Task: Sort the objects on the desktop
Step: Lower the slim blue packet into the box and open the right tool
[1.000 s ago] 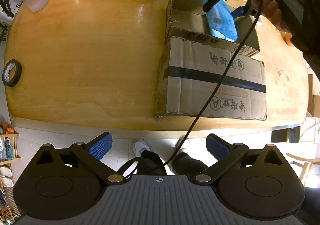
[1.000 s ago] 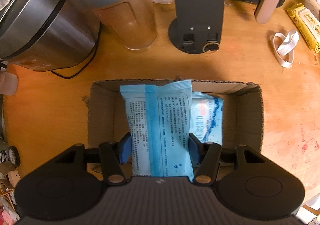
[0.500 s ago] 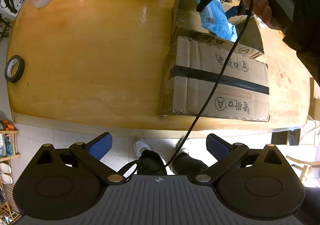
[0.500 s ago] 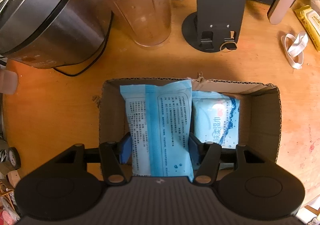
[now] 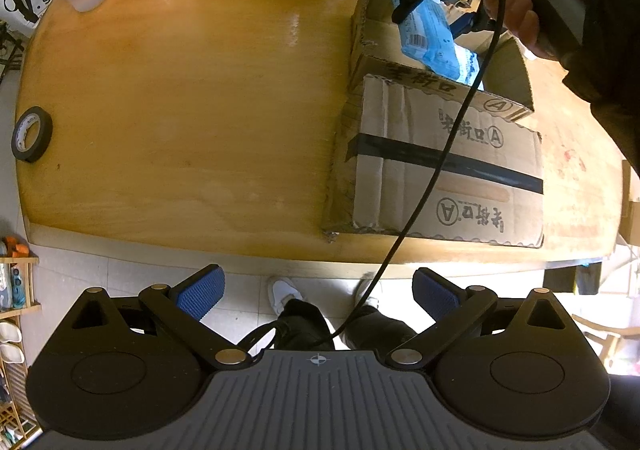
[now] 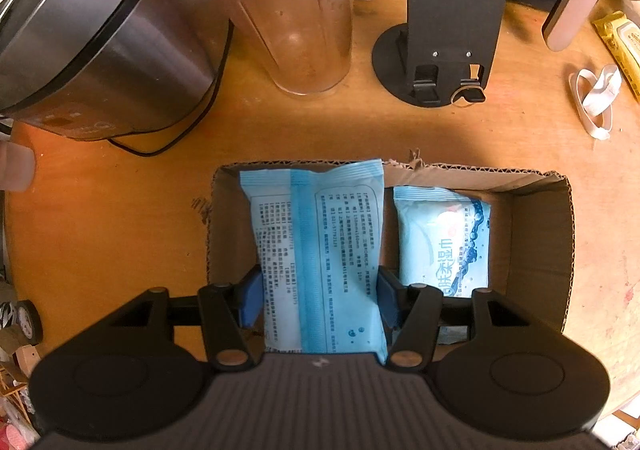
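The blue wet-wipe packet [image 6: 320, 250] is a soft, glossy plastic pouch, oblong, with a darker blue seam strip running down its printed back. The right gripper [image 6: 318, 300] has it pinched across its width, the ribbed blue pads pressed against both long edges, jaws closed only as far as the packet allows. It hangs over the left part of the open cardboard box [image 6: 540, 250], its far end level with the box's back wall.

A second wet-wipe packet [image 6: 442, 242], also pale blue with a bubbly print on its front, lies flat on the box floor, just right of the held one. The box is plain brown corrugated board with ragged, torn rims; in the left wrist view its near flap [image 5: 448, 162] folds outward, crossed by a band of black tape and stamped with printed characters.

The box sits on a smooth, varnished wooden table [image 6: 120, 210]. Beyond the box's back wall stand a clear tumbler with a grey lid [image 6: 292, 22], a brushed-metal cooker [image 6: 100, 38] to its left, and a matte black phone stand [image 6: 448, 34] to its right. A white elastic loop [image 6: 596, 98] lies farther right.

The left gripper [image 5: 316, 290] hangs beyond the table edge on the box's near side, jaws spread wide and empty. A roll of black tape [image 5: 31, 134] lies far left of the box.
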The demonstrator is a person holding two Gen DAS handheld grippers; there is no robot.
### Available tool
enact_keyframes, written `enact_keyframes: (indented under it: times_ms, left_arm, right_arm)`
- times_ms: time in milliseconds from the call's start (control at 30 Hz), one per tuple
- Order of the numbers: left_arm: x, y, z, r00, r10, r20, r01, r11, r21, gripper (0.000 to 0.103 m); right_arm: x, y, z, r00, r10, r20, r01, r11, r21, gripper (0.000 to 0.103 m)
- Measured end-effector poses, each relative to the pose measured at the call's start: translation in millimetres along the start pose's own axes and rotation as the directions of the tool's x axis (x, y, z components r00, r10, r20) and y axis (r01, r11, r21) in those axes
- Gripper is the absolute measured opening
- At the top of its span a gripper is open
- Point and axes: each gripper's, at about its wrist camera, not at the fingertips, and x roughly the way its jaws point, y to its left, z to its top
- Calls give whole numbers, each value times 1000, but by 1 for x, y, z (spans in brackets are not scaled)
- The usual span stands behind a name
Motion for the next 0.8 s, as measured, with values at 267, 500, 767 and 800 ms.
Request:
enact_keyframes:
  times_ms: [267,500,767,800]
  left_arm:
    - [0,0,0,1000,6,-4,-6,1000,1,103]
    - [1,8,-1,1000,14,-9,-14,1000,-23,103]
    - [2,14,-2,1000,18,-16,-19,999,-40,103]
    - [2,14,-2,1000,18,-17,-19,999,-41,103]
  right_arm:
    - [12,1,3,1000,-9,-5,9,1000,6,60]
    - [31,2,2,1000,-25,-16,25,1000,11,60]
    - [56,0,4,999,-29,-32,29,999,21,60]
    - [57,0,4,999,-29,-33,30,999,20,60]
